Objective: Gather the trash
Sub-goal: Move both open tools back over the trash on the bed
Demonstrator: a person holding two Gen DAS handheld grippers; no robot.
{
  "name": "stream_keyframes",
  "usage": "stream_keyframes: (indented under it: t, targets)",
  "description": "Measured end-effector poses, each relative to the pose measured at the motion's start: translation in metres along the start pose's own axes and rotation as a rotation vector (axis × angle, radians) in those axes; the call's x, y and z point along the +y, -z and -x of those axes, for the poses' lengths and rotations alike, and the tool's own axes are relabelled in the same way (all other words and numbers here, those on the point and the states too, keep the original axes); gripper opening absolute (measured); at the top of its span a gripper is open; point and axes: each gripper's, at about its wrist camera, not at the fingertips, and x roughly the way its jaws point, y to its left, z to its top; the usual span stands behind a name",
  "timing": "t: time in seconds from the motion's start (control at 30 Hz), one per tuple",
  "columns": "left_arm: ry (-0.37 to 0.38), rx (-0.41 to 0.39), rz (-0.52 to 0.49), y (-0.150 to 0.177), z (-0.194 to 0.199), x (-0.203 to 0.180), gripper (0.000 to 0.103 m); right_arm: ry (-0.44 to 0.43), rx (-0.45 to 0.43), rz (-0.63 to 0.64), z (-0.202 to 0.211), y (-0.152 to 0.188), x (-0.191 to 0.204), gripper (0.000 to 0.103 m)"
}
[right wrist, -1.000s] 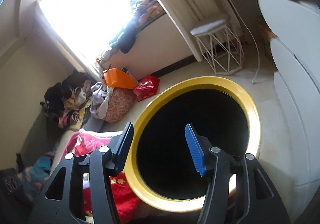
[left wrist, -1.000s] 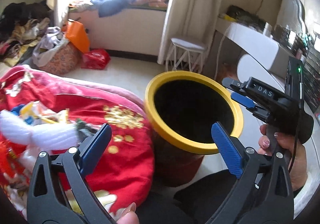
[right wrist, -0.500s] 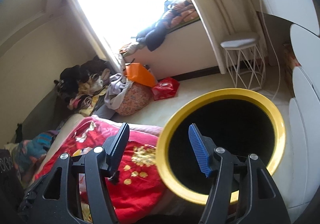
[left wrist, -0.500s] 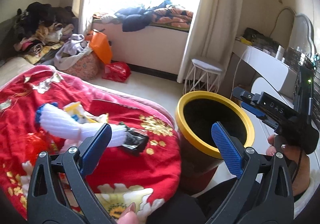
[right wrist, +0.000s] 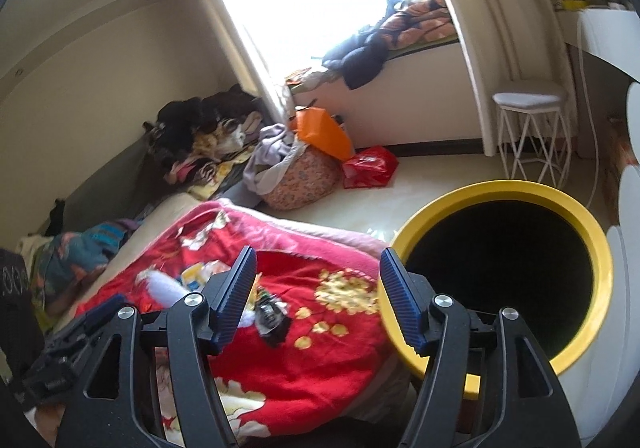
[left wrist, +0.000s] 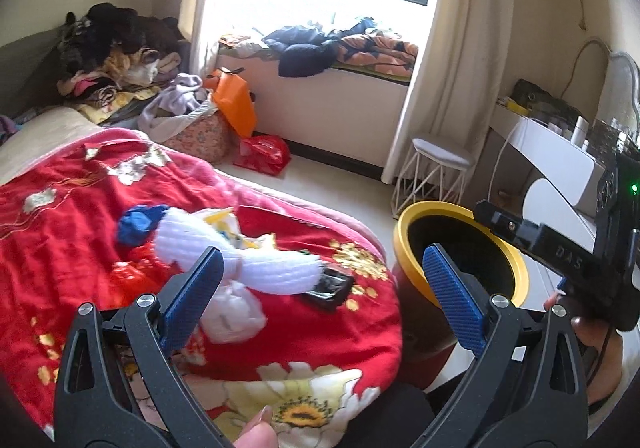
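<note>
Red blanket (left wrist: 80, 240) with gold flower prints covers the bed, and the trash lies on it near the bed's corner closest to the bin. A black crumpled wrapper (left wrist: 328, 288), glossy and flat, rests just beside the blanket's gold flower cluster; in the right wrist view it (right wrist: 272, 316) shows between that gripper's fingers, farther off on the blanket. Touching it is a white knitted item (left wrist: 276, 272), ribbed and soft, stretched across the blanket with a blue piece (left wrist: 138, 226) at its far end. A white crumpled wad (left wrist: 232, 314) lies just below the knitted item, partly behind the left finger (left wrist: 192, 292). Yellow-and-white scraps (left wrist: 232, 232) peek out behind the knit.

The left gripper (left wrist: 320, 288) hovers over the bed corner, its blue-padded fingers spread wide and holding nothing. The right gripper (right wrist: 316, 296) is also spread apart and empty, between the blanket and the yellow-rimmed bin (right wrist: 600, 272), which stands on the floor against the bed's corner, its inside dark.
</note>
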Motion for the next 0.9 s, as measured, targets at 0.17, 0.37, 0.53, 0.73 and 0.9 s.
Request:
stream_keyframes:
  t: [0.17, 0.37, 0.53, 0.73, 0.9]
  targets:
    - [-0.031, -0.010, 0.023, 0.000, 0.007, 0.016, 0.092, -0.035, 0.018, 0.055, -0.007, 0.007, 0.020, 0.063]
    - [-0.061, -0.015, 0.058, 0.000, 0.014, 0.035, 0.092, -0.074, 0.048, 0.112, -0.013, 0.017, 0.041, 0.064]
    - [-0.085, -0.009, 0.080, 0.003, 0.016, 0.051, 0.092, -0.097, 0.071, 0.148, -0.020, 0.021, 0.055, 0.065]
    - [-0.107, 0.014, 0.123, 0.006, 0.015, 0.071, 0.092, -0.128, 0.106, 0.188, -0.032, 0.026, 0.071, 0.066]
    - [-0.112, 0.052, 0.152, 0.014, 0.009, 0.085, 0.091, -0.156, 0.162, 0.217, -0.048, 0.035, 0.081, 0.066]
